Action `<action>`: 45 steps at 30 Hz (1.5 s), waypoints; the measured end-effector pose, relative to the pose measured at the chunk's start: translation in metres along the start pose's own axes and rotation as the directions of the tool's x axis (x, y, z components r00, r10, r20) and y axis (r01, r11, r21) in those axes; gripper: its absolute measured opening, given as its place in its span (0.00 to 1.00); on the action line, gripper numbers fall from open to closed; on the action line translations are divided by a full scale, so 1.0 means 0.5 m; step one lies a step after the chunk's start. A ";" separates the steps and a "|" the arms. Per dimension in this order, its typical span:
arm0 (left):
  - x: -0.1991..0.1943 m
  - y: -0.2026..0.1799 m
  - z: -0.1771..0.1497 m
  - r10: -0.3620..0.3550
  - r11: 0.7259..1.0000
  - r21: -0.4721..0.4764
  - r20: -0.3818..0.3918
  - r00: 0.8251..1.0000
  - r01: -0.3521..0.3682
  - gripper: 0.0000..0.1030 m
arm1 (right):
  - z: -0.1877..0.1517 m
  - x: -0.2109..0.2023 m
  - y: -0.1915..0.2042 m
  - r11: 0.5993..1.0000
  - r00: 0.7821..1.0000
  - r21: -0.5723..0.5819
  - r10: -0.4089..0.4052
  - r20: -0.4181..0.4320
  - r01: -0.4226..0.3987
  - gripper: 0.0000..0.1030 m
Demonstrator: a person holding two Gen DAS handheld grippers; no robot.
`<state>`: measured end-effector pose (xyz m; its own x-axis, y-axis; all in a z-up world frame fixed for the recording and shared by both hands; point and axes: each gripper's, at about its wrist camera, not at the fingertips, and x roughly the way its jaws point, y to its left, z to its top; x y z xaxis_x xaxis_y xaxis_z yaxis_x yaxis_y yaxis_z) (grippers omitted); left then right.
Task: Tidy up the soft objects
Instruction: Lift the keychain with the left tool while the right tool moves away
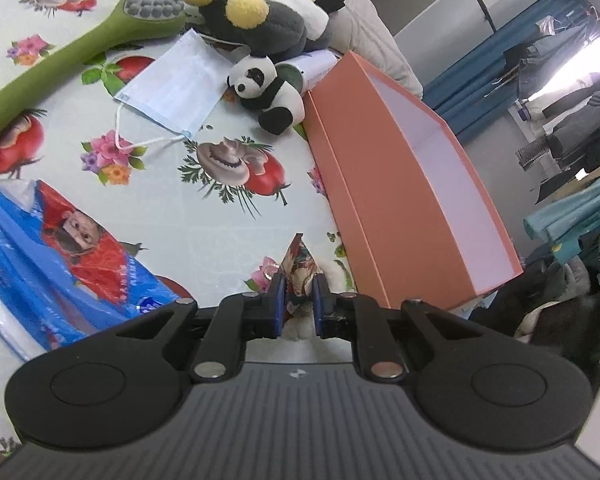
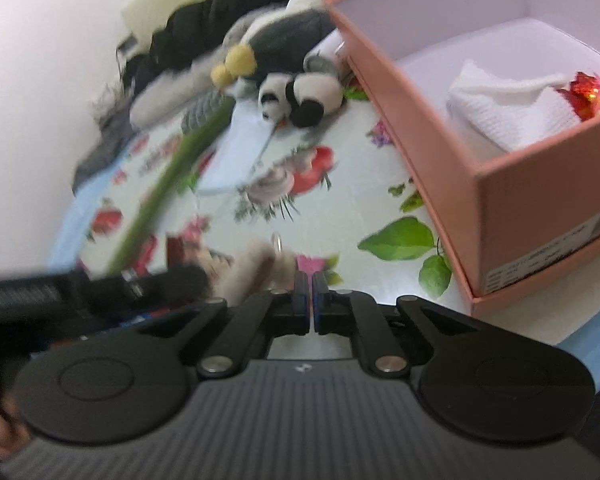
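Left wrist: left gripper (image 1: 299, 286) pinching a small patterned fabric pouch (image 1: 298, 276) with a white fluffy part beneath, just beside the orange box (image 1: 364, 184). Panda plush (image 1: 270, 94) well beyond, near that box's far corner. Print on blue packet (image 1: 60, 248) unreadable.

Right wrist: right gripper (image 2: 310, 286) pressed together, nothing visibly between; blurred furry thing (image 2: 256, 268) just beside. Box label (image 2: 556, 256) illegible.

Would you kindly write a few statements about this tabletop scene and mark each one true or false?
1. The left gripper is shut on a small patterned pouch. True.
2. The orange box is empty. False: a white cloth and something red lie inside.
3. The panda plush lies inside the box. False: it lies on the tablecloth beside it.
4. The face mask lies flat on the tablecloth. True.
5. The right gripper stands wide open. False: its jaws are nearly together.
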<state>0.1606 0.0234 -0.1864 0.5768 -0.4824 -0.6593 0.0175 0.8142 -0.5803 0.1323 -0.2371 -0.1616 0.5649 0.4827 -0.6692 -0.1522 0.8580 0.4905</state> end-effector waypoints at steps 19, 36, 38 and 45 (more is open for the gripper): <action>-0.039 -0.051 -0.037 0.027 0.983 0.178 0.063 0.998 -0.038 0.16 | 0.030 -0.001 -0.031 0.902 0.982 0.403 0.186 -0.041 -0.154 0.12; -0.083 -0.033 -0.052 -0.007 0.989 0.150 0.122 0.993 -0.011 0.14 | 0.022 -0.001 -0.024 0.886 0.982 0.447 0.177 -0.072 -0.126 0.09; -0.083 -0.032 -0.054 -0.010 0.989 0.147 0.123 0.992 -0.009 0.14 | 0.022 0.000 -0.025 0.885 0.982 0.449 0.176 -0.075 -0.125 0.09; -0.098 -0.023 -0.041 -0.032 0.994 0.112 0.162 0.986 0.014 0.13 | 0.009 0.010 -0.039 0.880 0.981 0.466 0.158 -0.111 -0.090 0.09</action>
<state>0.1157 0.0310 -0.1572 0.7004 -0.4498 -0.5542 0.1173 0.8385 -0.5322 0.1418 -0.2521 -0.1719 0.4404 0.6290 -0.6406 0.1930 0.6305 0.7518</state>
